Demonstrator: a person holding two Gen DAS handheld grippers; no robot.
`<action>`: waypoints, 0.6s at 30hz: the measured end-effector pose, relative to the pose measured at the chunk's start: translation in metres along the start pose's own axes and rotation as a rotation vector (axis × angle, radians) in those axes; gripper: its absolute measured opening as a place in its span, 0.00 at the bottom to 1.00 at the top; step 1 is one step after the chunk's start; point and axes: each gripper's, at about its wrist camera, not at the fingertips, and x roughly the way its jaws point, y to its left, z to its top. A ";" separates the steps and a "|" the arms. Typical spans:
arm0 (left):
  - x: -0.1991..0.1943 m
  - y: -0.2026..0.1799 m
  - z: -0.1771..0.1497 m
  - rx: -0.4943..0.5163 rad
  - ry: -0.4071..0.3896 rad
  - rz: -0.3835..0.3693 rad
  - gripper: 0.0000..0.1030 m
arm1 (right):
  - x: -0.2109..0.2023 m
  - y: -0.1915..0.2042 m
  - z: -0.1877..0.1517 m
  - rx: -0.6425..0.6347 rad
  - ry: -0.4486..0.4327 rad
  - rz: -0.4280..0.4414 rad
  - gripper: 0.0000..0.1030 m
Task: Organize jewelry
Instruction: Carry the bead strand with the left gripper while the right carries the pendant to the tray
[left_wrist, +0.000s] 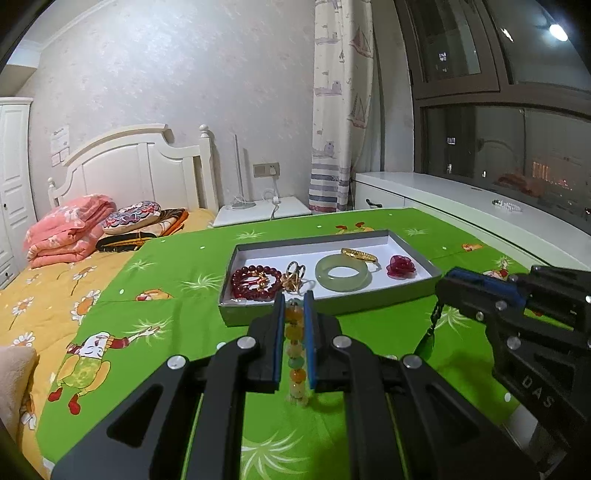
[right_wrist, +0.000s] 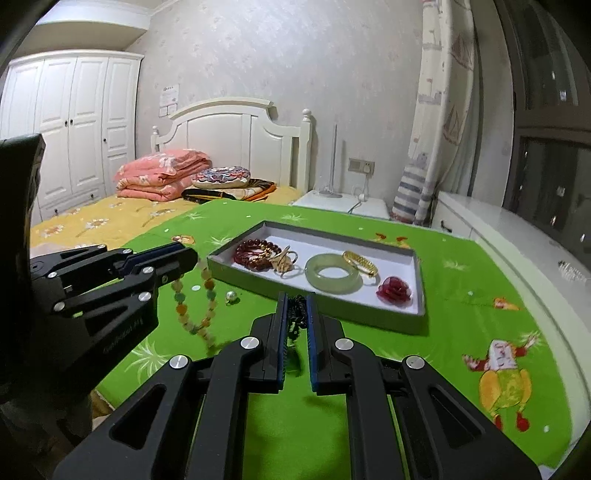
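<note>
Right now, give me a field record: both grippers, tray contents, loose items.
left gripper: shut on orange-and-green bead bracelet
right gripper: shut on black chain
grey cardboard tray: dark red bead bracelet, gold rings, pale green jade bangle, gold bangle, red rose ornament
loose: pearl bead on green cartoon-print sheet

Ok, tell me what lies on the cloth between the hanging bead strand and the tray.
One small white pearl lies on the green cloth between the bead strand and the tray, seen in the right wrist view.
</note>
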 end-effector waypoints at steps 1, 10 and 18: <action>-0.001 0.001 0.002 -0.002 -0.004 0.001 0.09 | -0.001 0.002 0.003 -0.005 -0.004 -0.008 0.09; 0.007 0.008 0.035 -0.008 -0.041 0.016 0.09 | 0.004 0.003 0.041 -0.035 -0.053 -0.049 0.09; 0.038 0.010 0.055 0.010 -0.023 0.045 0.09 | 0.028 0.001 0.063 -0.052 -0.055 -0.064 0.09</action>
